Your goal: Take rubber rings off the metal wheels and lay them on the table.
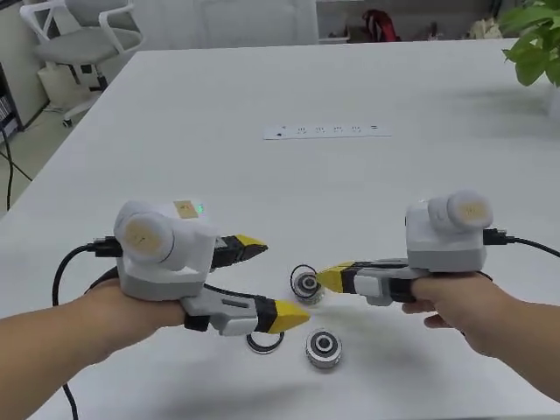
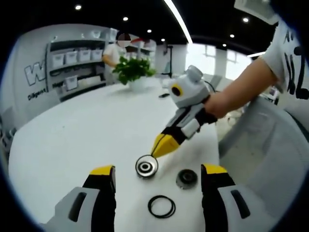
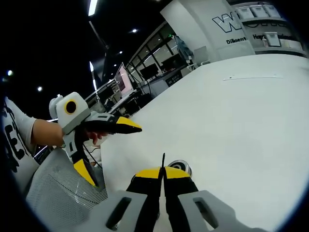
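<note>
A metal wheel (image 1: pixel 306 286) (image 2: pixel 146 166) (image 3: pixel 180 166) lies on the white table (image 1: pixel 262 175). My right gripper (image 1: pixel 325 278) (image 2: pixel 159 149) (image 3: pixel 163 170) is shut at its edge, pinching a thin black rubber ring (image 1: pixel 298 269) (image 3: pixel 162 159) that stands up from the wheel. My left gripper (image 1: pixel 276 280) (image 2: pixel 158 170) is open, its jaws spread on either side of that wheel without touching it. Nearer to me sits a second wheel (image 1: pixel 323 346) (image 2: pixel 186 179). A loose rubber ring (image 1: pixel 264 343) (image 2: pixel 161 206) lies flat beside it.
A white power strip (image 1: pixel 325 131) lies farther back on the table. A potted plant (image 1: pixel 534 44) (image 2: pixel 133 70) stands at the far right corner. An office chair (image 1: pixel 87 35) is beyond the table's left edge. A person stands by shelves in the background.
</note>
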The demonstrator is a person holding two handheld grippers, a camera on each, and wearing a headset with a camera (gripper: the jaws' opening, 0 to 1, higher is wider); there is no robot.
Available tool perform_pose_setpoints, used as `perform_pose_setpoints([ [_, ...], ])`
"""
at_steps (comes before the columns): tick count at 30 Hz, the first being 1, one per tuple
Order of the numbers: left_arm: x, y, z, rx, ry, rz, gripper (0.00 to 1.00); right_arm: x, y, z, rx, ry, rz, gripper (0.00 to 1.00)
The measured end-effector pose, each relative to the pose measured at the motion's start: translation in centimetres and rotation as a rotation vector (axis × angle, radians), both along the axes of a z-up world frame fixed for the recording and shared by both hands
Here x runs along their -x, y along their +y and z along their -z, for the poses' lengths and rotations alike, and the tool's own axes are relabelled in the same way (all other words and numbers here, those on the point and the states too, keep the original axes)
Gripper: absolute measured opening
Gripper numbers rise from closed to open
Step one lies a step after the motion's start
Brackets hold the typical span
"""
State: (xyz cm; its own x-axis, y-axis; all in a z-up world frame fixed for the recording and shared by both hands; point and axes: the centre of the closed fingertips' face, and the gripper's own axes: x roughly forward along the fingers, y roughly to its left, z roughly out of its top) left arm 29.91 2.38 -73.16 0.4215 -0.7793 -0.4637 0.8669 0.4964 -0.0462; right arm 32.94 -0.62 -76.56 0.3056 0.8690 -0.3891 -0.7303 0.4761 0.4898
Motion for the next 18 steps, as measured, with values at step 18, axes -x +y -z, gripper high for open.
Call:
perform_pose_setpoints([
  [18,1.7,3.4,-0.9,0.005,-0.012,-0.030,0.82,2.0,1.8,-1.5,-0.040,0.003,-0.082,0.00],
])
